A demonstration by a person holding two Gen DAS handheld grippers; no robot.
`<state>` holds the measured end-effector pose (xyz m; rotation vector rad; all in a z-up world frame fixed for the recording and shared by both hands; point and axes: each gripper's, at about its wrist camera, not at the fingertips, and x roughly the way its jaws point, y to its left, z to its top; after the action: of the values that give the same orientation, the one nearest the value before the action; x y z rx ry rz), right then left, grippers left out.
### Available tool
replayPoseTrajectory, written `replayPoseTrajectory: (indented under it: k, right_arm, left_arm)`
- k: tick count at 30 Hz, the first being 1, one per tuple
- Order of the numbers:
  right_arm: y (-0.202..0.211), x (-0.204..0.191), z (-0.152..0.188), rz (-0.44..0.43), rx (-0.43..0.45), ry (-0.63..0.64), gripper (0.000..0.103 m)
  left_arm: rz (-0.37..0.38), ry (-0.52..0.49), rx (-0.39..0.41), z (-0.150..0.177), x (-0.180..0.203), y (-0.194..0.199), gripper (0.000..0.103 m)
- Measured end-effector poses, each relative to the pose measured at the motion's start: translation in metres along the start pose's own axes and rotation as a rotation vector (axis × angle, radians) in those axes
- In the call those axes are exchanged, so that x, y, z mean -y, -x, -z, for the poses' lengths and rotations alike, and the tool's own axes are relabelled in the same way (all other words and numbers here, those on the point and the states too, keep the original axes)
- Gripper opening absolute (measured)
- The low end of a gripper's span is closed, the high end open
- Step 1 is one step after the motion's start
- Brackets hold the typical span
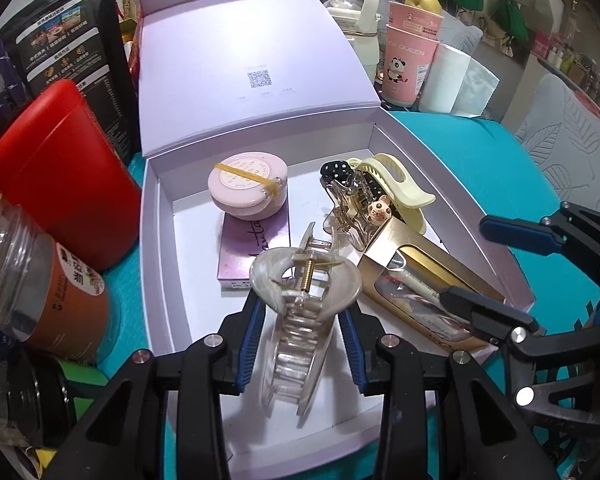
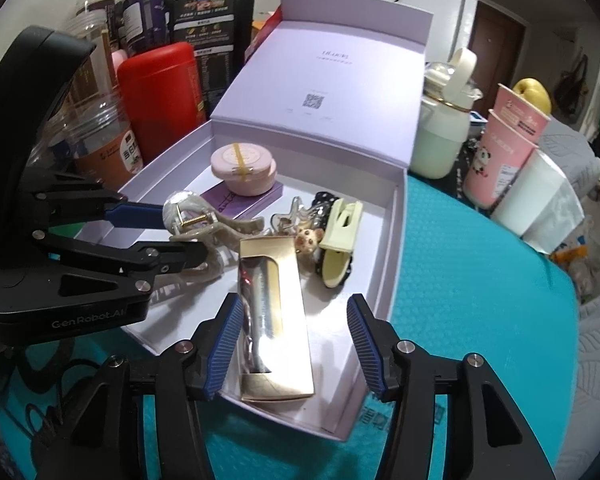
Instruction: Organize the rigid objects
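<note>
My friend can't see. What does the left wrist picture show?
The left gripper holds a big pearly hair claw clip over an open lilac box. Inside lie a pink round case, smaller clips and a gold package; the right gripper is open nearby.

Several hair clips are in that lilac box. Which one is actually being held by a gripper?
The big pearly translucent claw clip, pinched in the left gripper. The pale yellow clip, black polka-dot clip and small clear clip lie loose at the box's far side.

The purple booklet (image 1: 256, 240) lies partly hidden under the pink round case (image 1: 248, 188); its script lettering is unreadable.
</note>
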<state>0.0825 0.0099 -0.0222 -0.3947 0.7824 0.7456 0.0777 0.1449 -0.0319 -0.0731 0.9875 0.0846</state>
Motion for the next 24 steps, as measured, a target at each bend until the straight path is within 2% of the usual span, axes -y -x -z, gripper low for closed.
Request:
replayPoseTrajectory:
  k: [2,3,4,8,13,21,24]
  right_arm:
    - [0.004,0.003,-0.001,0.004,0.009,-0.011,0.061]
    - [0.007,0.004,-0.001,0.007,0.015,-0.017,0.062]
    - [0.01,0.006,-0.001,0.012,0.018,-0.022,0.062]
    - [0.021,0.011,-0.001,0.032,0.028,-0.049,0.067]
    - [0.033,0.014,-0.002,0.039,0.047,-0.076,0.067]
    - [0.066,0.015,-0.007,0.048,0.122,-0.107,0.074]
    - [0.081,0.015,-0.008,0.069,0.161,-0.128,0.083]
  left_arm:
    - [-0.003,0.007,0.012,0.0,0.001,0.005,0.059]
    - [-0.003,0.012,0.026,0.0,0.0,0.01,0.077]
    - [-0.002,0.016,0.036,0.0,0.0,0.013,0.086]
    - [-0.019,0.028,0.064,-0.002,-0.001,0.026,0.086]
    - [-0.047,0.038,0.094,-0.003,0.001,0.043,0.086]
    - [-0.09,0.043,0.149,0.0,0.001,0.074,0.086]
    - [-0.123,0.037,0.171,0.0,0.004,0.086,0.086]
